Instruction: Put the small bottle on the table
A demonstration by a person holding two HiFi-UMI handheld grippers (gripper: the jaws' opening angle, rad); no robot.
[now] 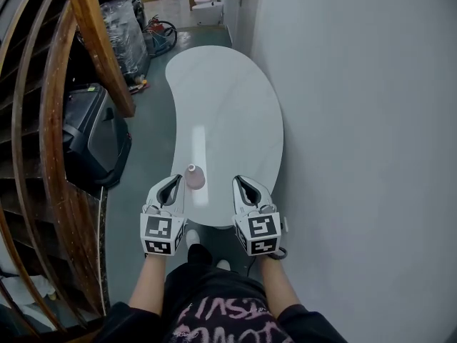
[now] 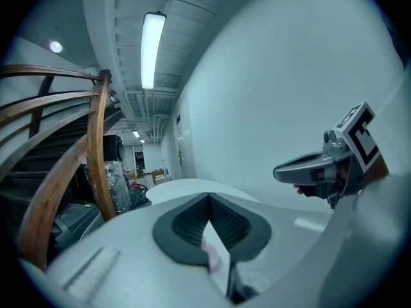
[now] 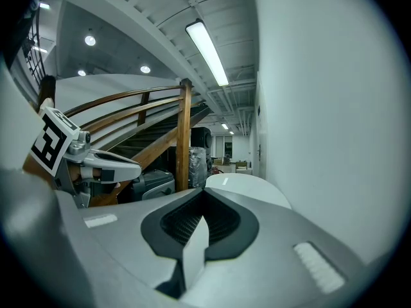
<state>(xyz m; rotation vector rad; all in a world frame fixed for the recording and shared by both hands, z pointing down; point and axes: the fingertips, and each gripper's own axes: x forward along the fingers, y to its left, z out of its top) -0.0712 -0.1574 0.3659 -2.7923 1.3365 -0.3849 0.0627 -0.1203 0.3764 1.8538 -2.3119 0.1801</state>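
Observation:
A small pink bottle [image 1: 194, 178] stands upright on the white kidney-shaped table [image 1: 228, 113], close to its near edge. My left gripper [image 1: 176, 180] is shut with nothing in it, its tip just left of the bottle. In the left gripper view only a sliver of pink from the bottle [image 2: 210, 253] shows through the slit below the closed tips of the left gripper [image 2: 209, 196]. My right gripper [image 1: 240, 181] hovers over the table to the right of the bottle, shut and empty. The right gripper view shows the closed right gripper [image 3: 204, 192] pointing along the table.
A pale wall [image 1: 357, 120] runs along the table's right side. Left of the table are a curved wooden stair rail [image 1: 93, 41], a black case [image 1: 93, 134] on the floor and plastic-wrapped goods [image 1: 125, 31]. Boxes [image 1: 207, 9] stand at the far end.

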